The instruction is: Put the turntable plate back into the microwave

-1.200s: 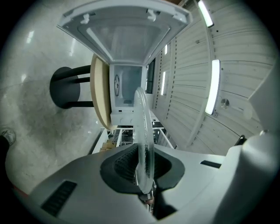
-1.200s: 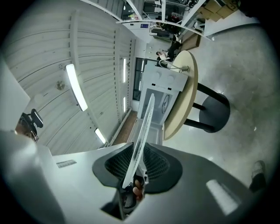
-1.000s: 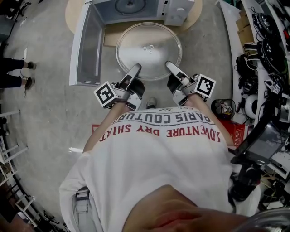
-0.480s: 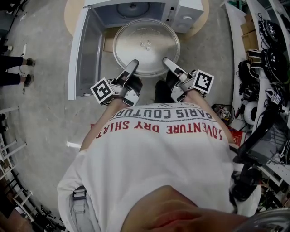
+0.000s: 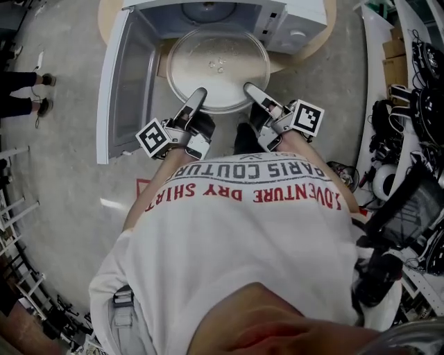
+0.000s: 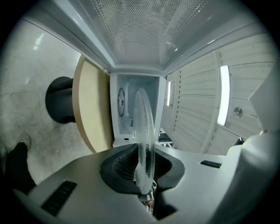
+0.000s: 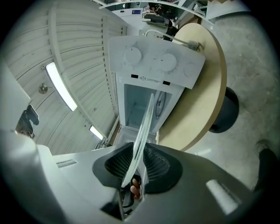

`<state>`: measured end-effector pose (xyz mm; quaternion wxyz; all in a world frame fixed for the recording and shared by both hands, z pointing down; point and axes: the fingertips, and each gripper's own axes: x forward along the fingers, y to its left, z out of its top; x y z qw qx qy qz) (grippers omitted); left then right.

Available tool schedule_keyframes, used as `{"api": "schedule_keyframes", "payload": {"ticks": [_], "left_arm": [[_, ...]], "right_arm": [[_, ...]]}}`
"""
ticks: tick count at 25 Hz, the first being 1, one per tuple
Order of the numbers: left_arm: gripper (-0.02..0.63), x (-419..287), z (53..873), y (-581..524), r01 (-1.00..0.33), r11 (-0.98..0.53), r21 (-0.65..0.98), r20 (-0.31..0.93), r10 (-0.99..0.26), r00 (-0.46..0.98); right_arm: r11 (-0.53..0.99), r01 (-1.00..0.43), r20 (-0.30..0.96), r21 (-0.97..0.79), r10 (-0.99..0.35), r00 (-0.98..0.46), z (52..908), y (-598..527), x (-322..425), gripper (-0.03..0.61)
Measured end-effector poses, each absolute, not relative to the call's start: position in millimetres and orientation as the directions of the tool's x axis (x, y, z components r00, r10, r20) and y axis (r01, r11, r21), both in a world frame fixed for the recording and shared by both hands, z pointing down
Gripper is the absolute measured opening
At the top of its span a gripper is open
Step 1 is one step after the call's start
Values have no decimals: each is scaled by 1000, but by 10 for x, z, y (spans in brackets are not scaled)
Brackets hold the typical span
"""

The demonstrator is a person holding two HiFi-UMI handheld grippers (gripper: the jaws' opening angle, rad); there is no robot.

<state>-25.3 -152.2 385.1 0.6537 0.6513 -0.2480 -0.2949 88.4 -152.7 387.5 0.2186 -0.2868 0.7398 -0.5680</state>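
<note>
Head view: left claw [image 5: 198, 93] and right claw [image 5: 248, 89] grip turntable plate [image 5: 218, 66], now nearer microwave [image 5: 300, 24].

Between your jaws, the plate [image 5: 218, 69] is clear glossy glass on ribbed matt black pads [image 6: 120, 162]; ahead, a smooth white microwave [image 5: 298, 21] on a pale wood table [image 6: 89, 109].

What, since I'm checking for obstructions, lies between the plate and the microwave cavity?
Nothing; the right gripper view shows the turntable plate leading straight to the open microwave.
</note>
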Motion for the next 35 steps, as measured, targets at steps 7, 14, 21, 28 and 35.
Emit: {"api": "schedule_keyframes", "payload": {"ticks": [7,14,21,28,35], "left_arm": [[25,-349,3982,-1878,59,-25,998,-57,-755,654],[25,-290,4143,-2249,62,-30,998,-63,-769,636],[25,-359,4278,-2631,57,-34,998,-62,-799,598],[25,-407,4353,-3056,73,-40,997,-74,-824,562],[25,-447,4500,-3301,66,-22,998,-54,-838,543]], "right_arm": [[166,-167,17,-972,-656,-754,3981,-1821,791,54],[136,-172,42,-976,-656,-754,4161,-2140,875,54],[97,-142,44,-985,-656,-753,4320,-2406,916,54],[99,-91,1,-991,-670,-742,4374,-2770,785,55],[94,-70,-7,-993,-643,-766,4520,-3037,482,66]]}}
